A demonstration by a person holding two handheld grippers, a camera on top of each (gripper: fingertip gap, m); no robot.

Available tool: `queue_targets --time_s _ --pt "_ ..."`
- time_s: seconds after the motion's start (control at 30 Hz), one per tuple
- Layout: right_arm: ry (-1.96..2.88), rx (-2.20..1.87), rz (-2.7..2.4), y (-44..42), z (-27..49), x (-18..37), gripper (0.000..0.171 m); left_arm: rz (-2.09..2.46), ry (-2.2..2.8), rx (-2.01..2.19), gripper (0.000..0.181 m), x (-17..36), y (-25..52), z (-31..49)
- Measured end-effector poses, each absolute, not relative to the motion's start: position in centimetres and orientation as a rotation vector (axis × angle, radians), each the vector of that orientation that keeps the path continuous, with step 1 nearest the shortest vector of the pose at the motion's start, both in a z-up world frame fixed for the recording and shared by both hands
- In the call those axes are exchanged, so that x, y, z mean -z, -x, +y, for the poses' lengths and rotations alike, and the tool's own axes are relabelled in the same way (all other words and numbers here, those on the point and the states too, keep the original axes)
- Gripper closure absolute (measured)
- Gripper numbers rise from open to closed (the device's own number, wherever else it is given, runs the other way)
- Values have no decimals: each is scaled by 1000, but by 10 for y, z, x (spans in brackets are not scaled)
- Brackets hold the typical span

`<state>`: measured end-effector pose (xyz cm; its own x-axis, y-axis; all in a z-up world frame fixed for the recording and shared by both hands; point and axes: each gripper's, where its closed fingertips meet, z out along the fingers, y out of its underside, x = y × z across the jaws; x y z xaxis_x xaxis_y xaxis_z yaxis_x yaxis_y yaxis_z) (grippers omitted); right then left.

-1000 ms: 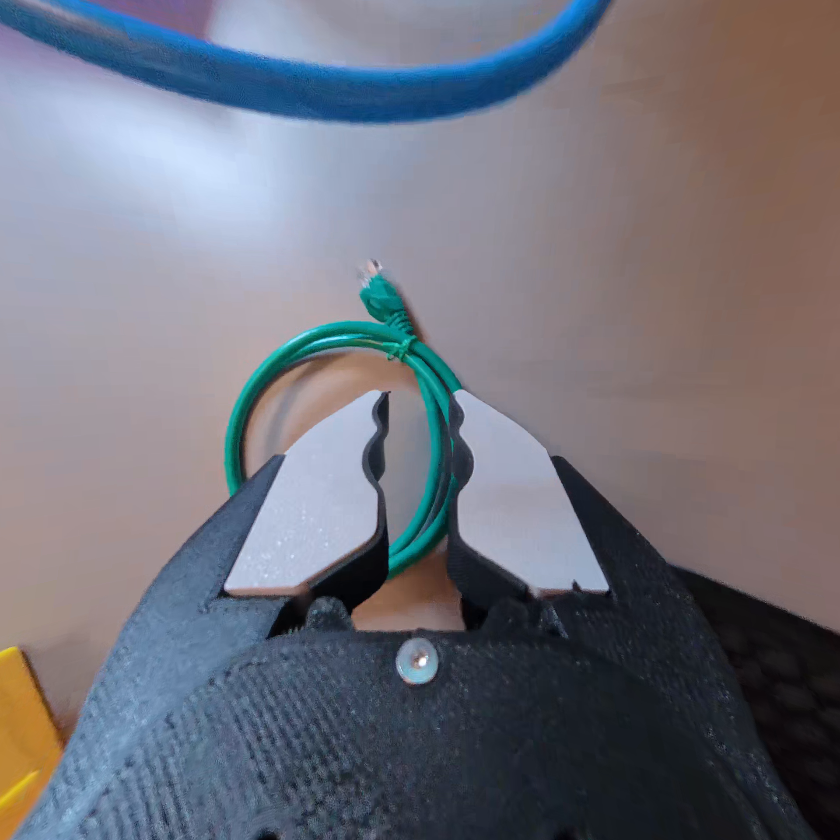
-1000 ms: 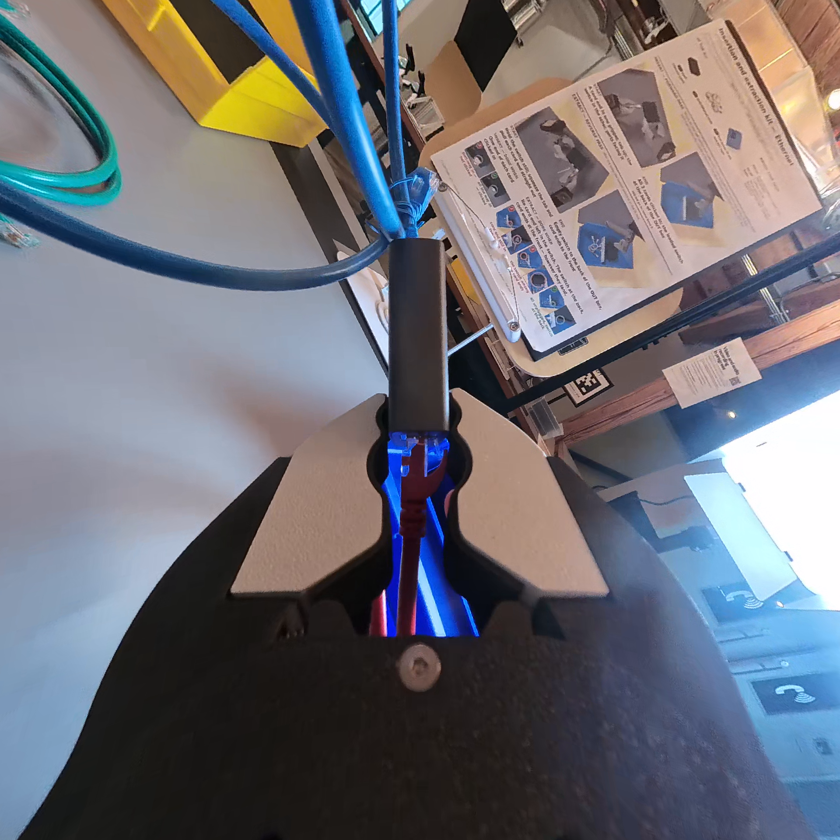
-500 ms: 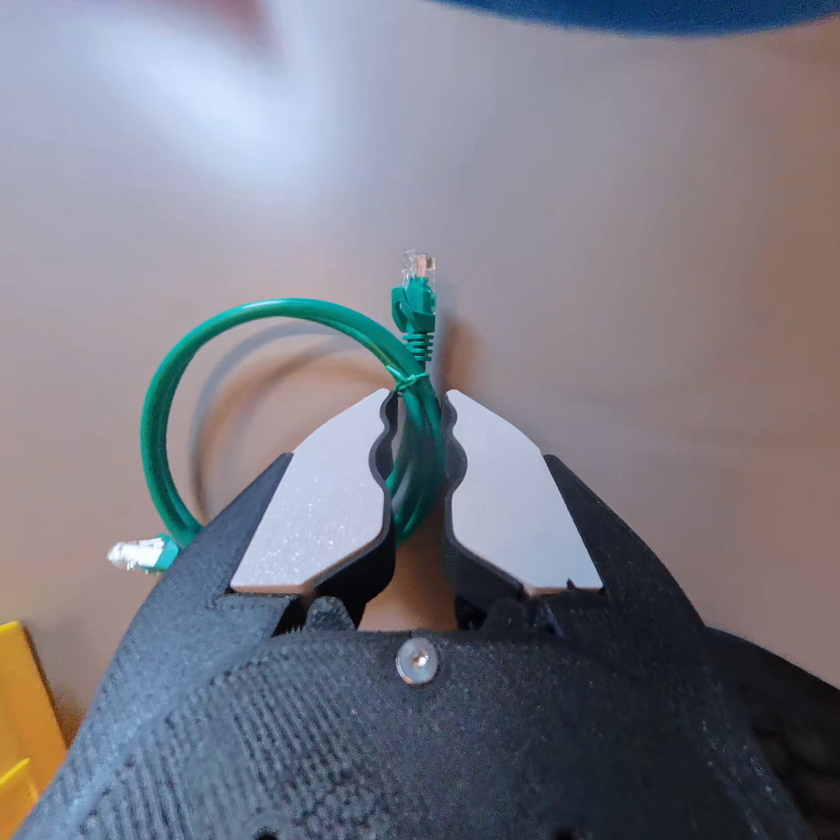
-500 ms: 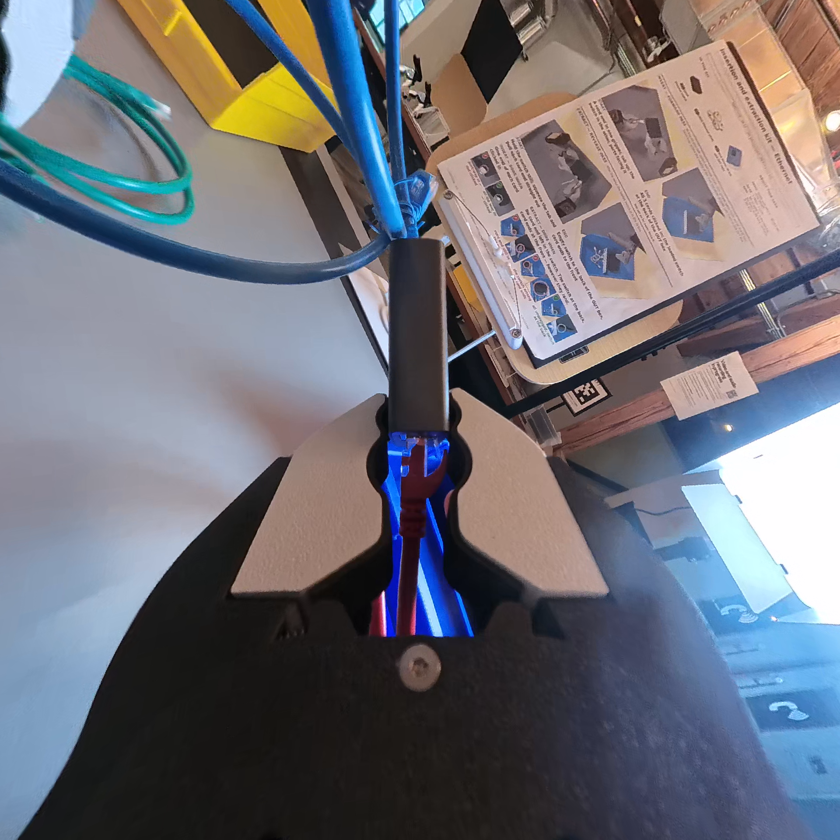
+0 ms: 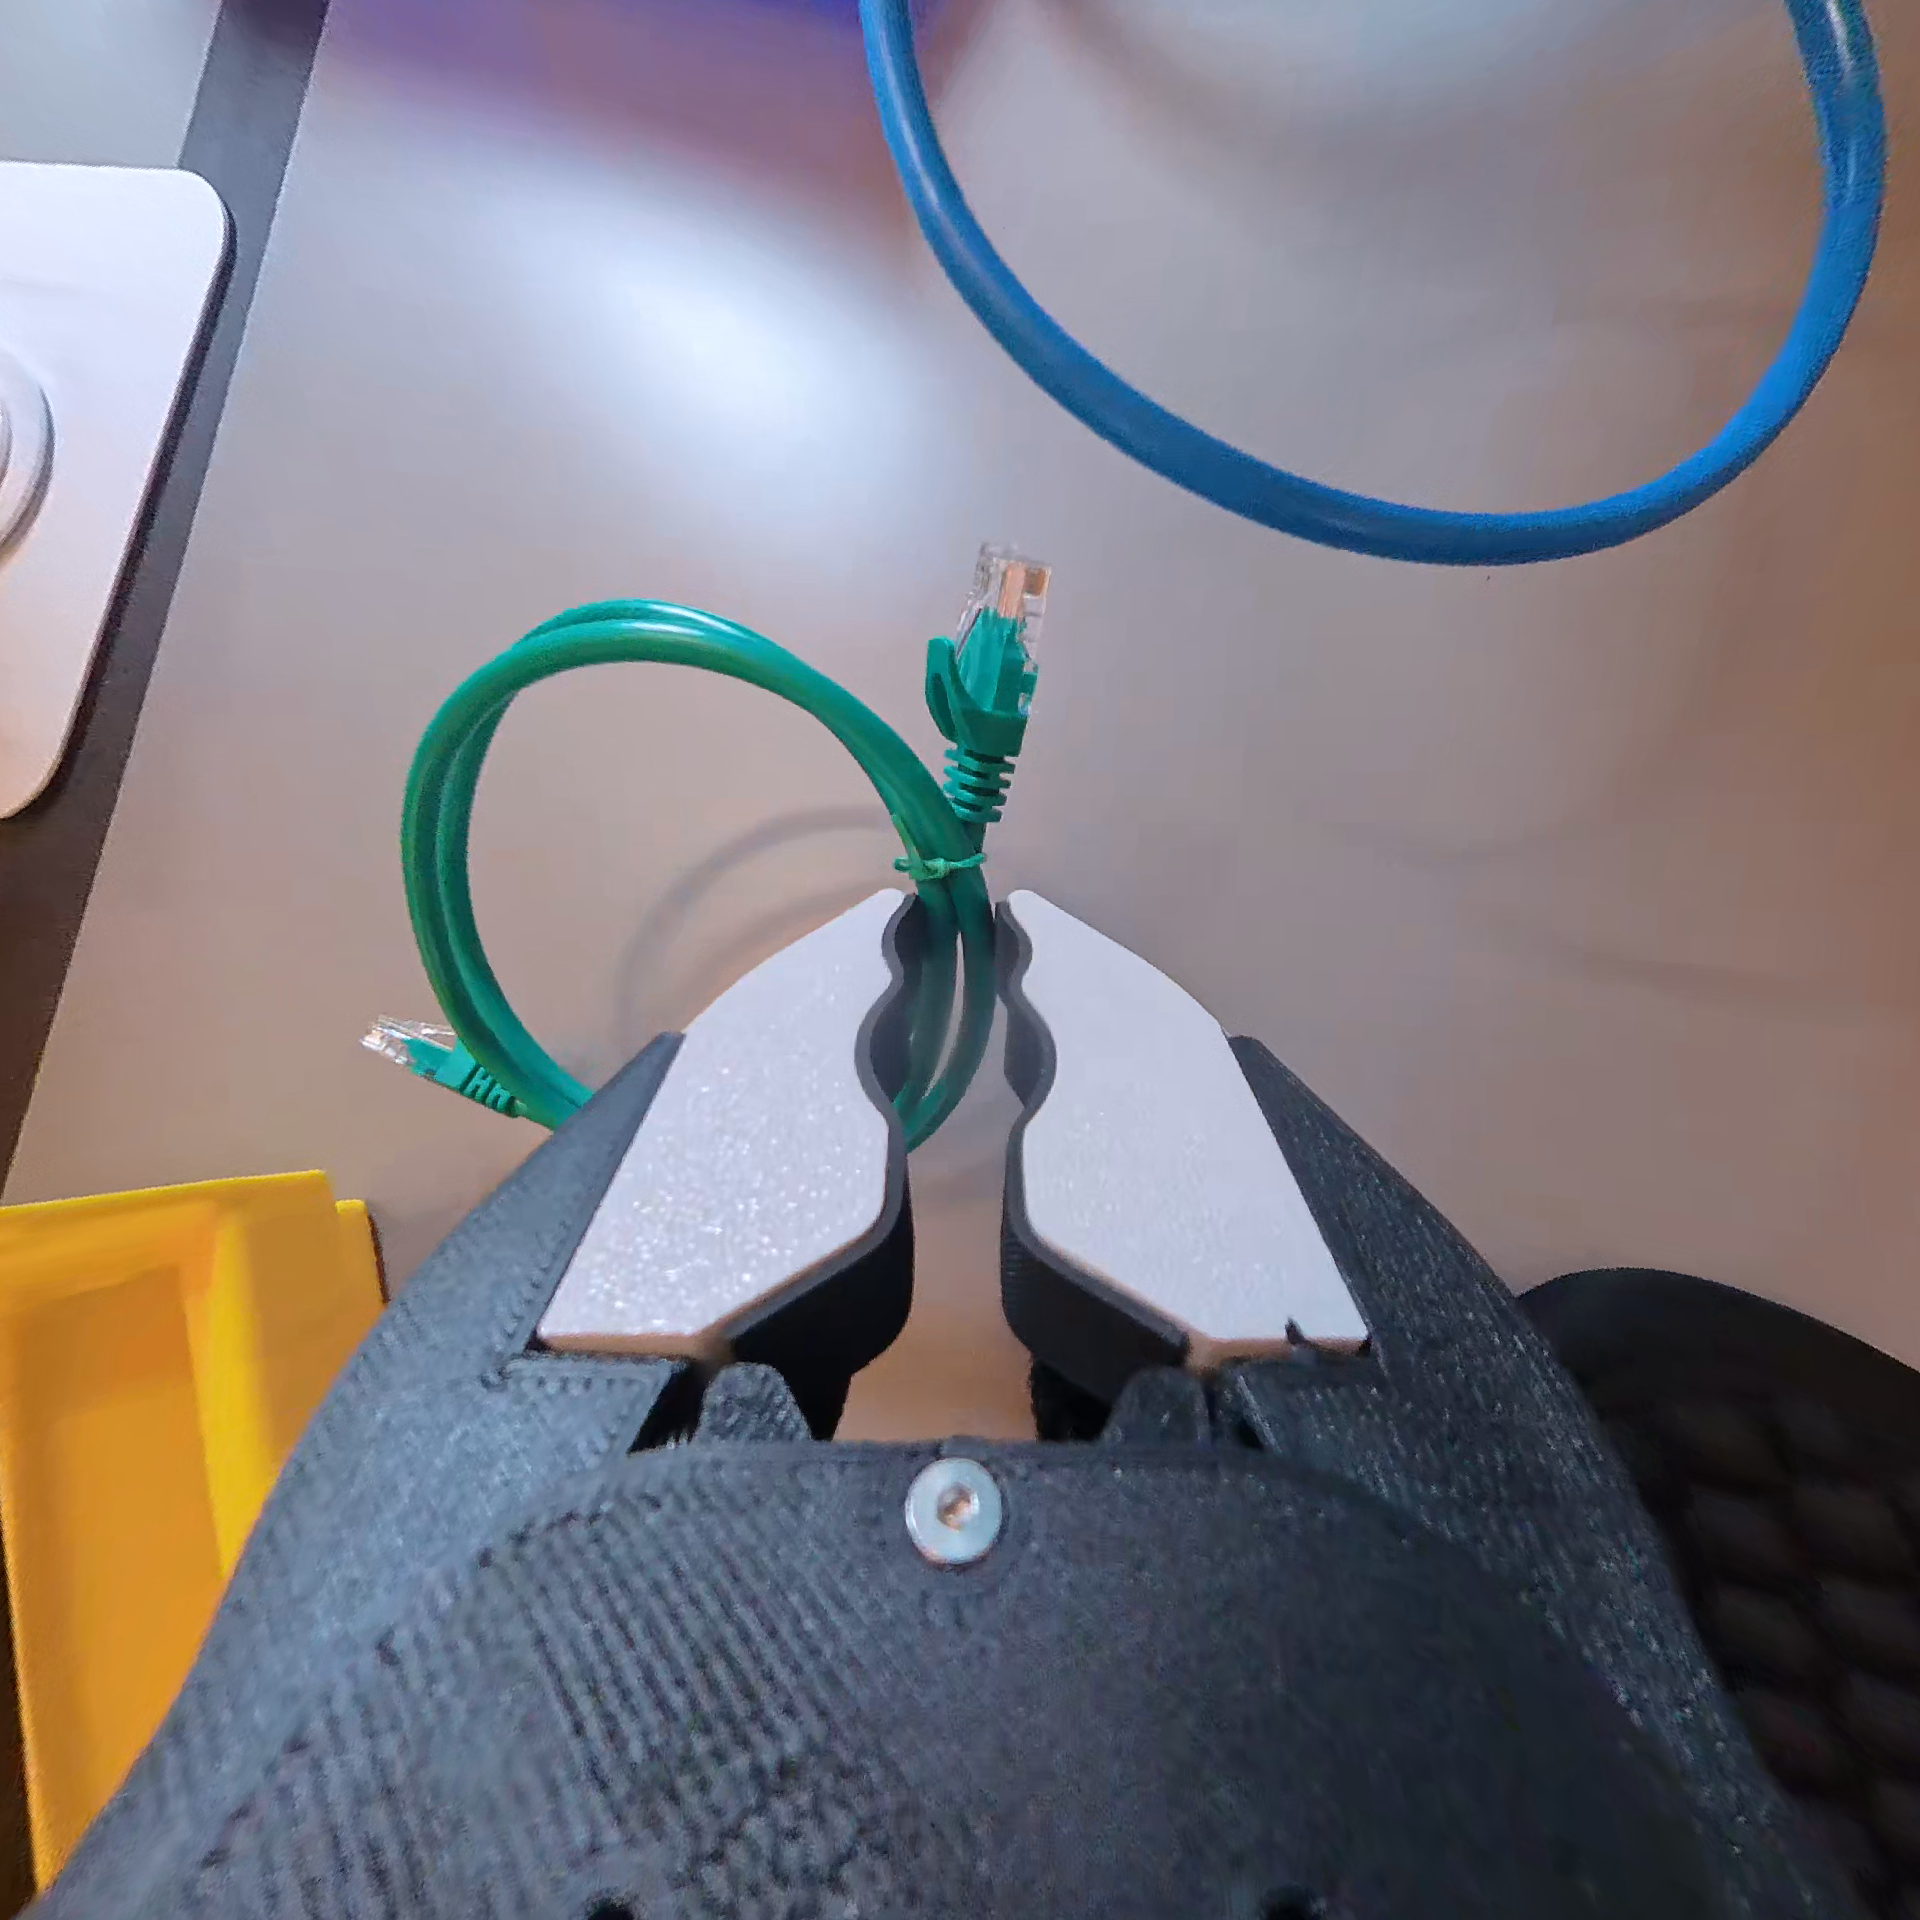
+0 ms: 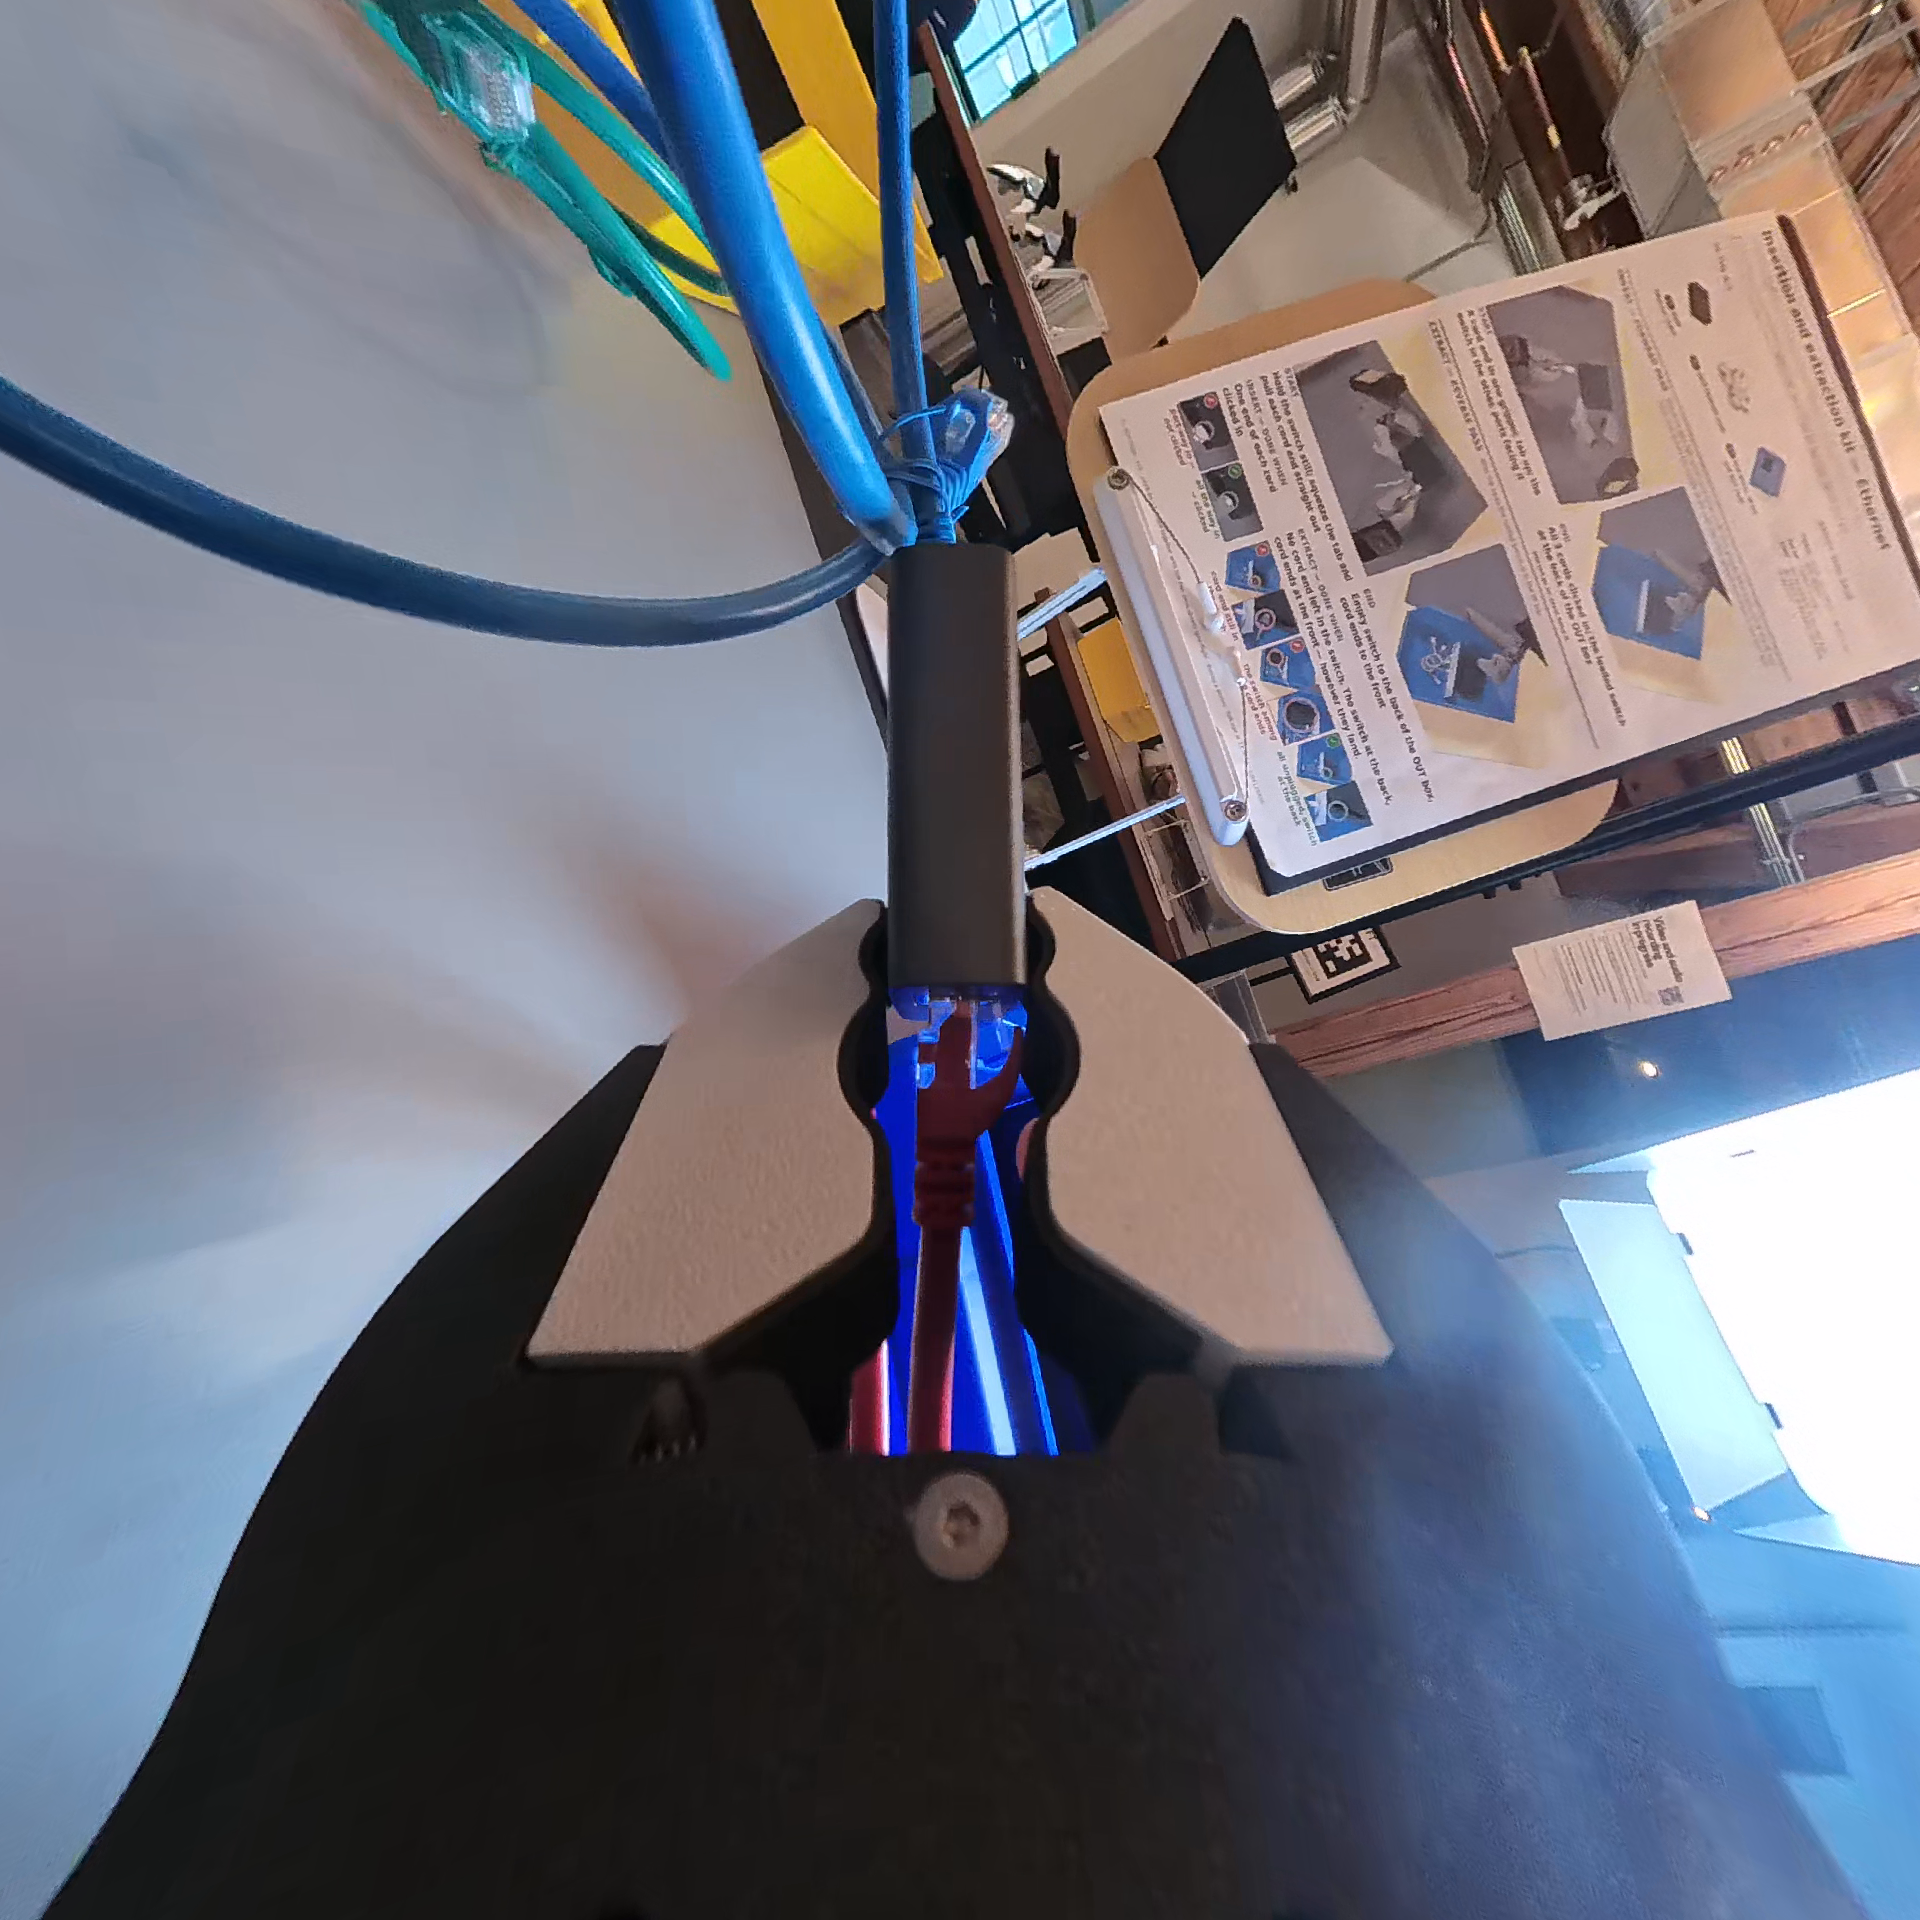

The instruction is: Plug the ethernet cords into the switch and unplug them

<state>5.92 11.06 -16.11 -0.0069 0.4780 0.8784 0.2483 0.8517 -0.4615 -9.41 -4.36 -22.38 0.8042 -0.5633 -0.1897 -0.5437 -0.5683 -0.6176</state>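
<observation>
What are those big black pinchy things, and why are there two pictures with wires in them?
They are two hand-held grippers. A person holds one in each hand and squeezes them like tongs. Each has a camera looking along its two fingers, so each picture comes from one gripper.

In the left wrist view, the left gripper pinches a coiled green cord, tied with a thin green tie. One clear plug points away from the camera. Below is a pale table; a yellow bin sits at the lower left corner, and a loop of blue cord hangs across the top.

In the right wrist view, the right gripper clamps a dark, narrow switch, seen edge-on. A red cord is plugged into its near side, with blue beside it. Blue cords bunch at its far end. A picture sheet stands behind.
</observation>
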Motion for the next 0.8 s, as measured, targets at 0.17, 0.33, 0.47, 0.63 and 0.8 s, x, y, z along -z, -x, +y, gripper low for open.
queue_targets --time_s 0.17,0.33,0.47,0.63,0.8 --pt "579 -198 -1603 -59 109 163 150 885 2262 -11 168 220 91 -46" --pt "579 -198 -1607 -59 109 164 150 890 2247 -15 168 215 91 -47" --pt "564 -177 -1620 -58 108 167 150 860 2215 -80 168 195 96 -48" --pt "451 -53 -1681 -52 99 179 150 846 2160 -144 168 156 92 -47" --pt "302 54 -1755 -40 73 199 150 1002 2178 -52 168 153 41 -41"
